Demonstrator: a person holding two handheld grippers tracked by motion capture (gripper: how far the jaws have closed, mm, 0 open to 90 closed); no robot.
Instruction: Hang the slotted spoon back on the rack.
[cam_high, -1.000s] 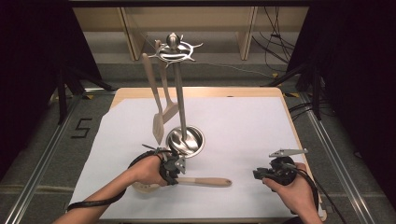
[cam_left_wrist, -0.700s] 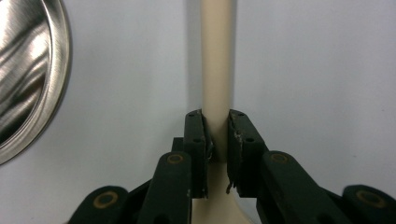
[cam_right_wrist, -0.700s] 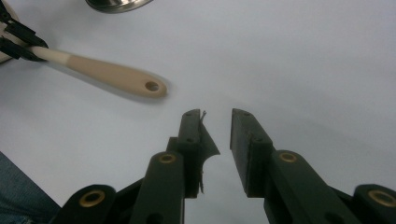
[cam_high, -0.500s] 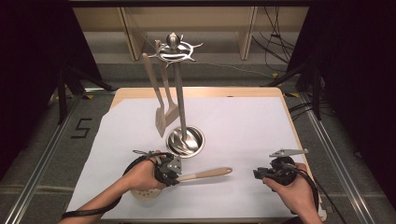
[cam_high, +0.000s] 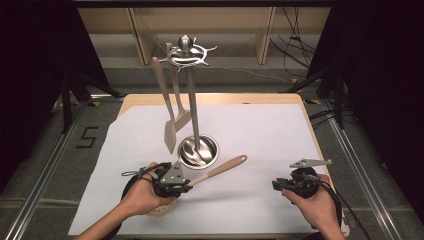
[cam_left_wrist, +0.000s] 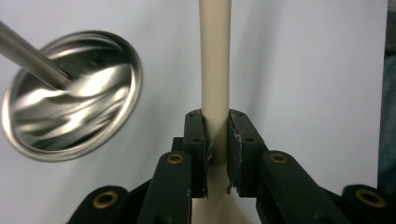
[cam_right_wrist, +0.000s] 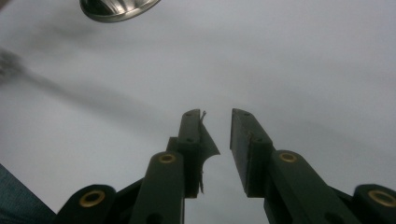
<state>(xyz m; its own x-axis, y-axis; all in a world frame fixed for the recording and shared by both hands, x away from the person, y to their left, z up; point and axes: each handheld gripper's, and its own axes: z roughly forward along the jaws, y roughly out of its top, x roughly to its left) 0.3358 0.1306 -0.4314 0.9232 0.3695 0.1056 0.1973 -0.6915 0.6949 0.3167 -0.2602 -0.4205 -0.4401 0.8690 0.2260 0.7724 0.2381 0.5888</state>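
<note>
Left gripper (cam_high: 186, 182) pinches a spoon (cam_high: 220, 170) by its beige handle; in the left gripper view the handle (cam_left_wrist: 215, 70) runs straight up between the jaws, both pads pressed against it. Jaws have just been closing a little, handle between them. Spoon is lifted off the paper, handle tilted up and to the right in the high view, its end near the stand base (cam_high: 199, 151). The wider end sits under the left hand (cam_high: 142, 192), hard to make out.

Right gripper (cam_high: 280, 184) rests low at the right side of the white sheet (cam_high: 260, 130), held in the right hand (cam_high: 315, 202). Its jaws are slightly apart with nothing between them, bare sheet ahead in the right gripper view (cam_right_wrist: 217, 135).

Stand pole (cam_high: 192, 100) rises from the shiny round base at table centre. Two spatulas (cam_high: 172, 115) hang from its top ring (cam_high: 186, 52), left of the pole, blades just above the base.
</note>
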